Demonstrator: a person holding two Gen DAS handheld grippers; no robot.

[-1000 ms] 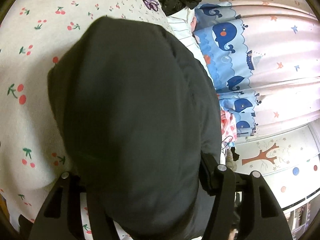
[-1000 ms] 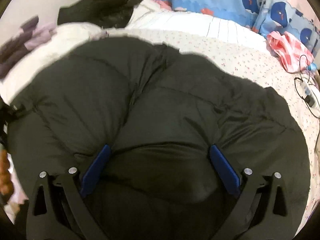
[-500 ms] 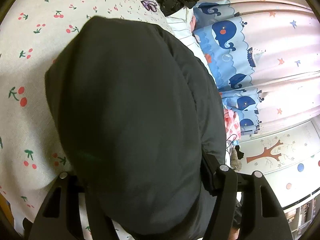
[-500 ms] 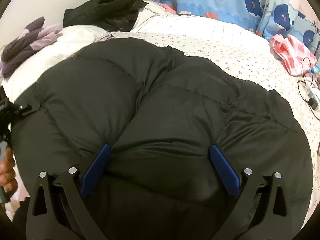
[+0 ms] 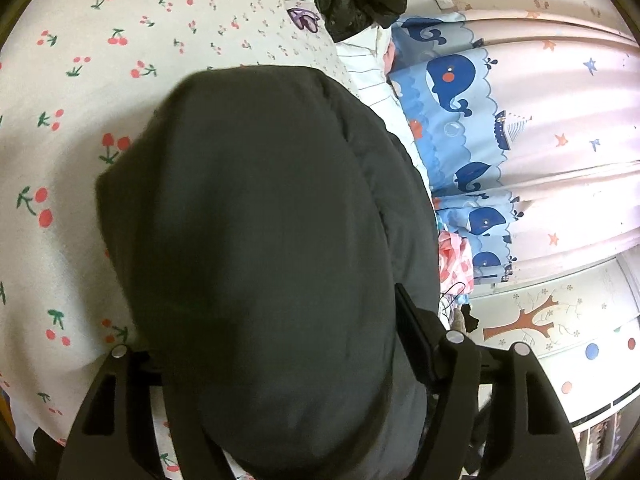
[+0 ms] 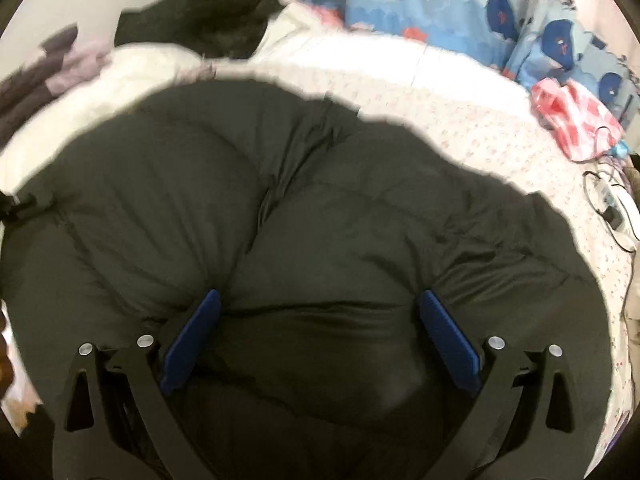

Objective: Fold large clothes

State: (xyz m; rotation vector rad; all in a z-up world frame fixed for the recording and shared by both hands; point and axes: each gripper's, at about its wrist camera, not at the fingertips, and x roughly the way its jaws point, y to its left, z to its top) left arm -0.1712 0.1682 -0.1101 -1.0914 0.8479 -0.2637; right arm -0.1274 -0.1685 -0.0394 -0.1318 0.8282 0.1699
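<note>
Both claws, left gripper and right gripper, are spread wide around the black puffer jacket, now pulled nearer, so folding is advanced

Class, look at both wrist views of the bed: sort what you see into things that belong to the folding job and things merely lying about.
Belonging to the job:
- black puffer jacket
- left gripper, jacket bulging between its fingers
- right gripper, blue pads spread wide on the jacket

Lying about:
- dark clothes heap
- purple garment
- red-and-white cloth
- charger cable
- whale curtain
</note>
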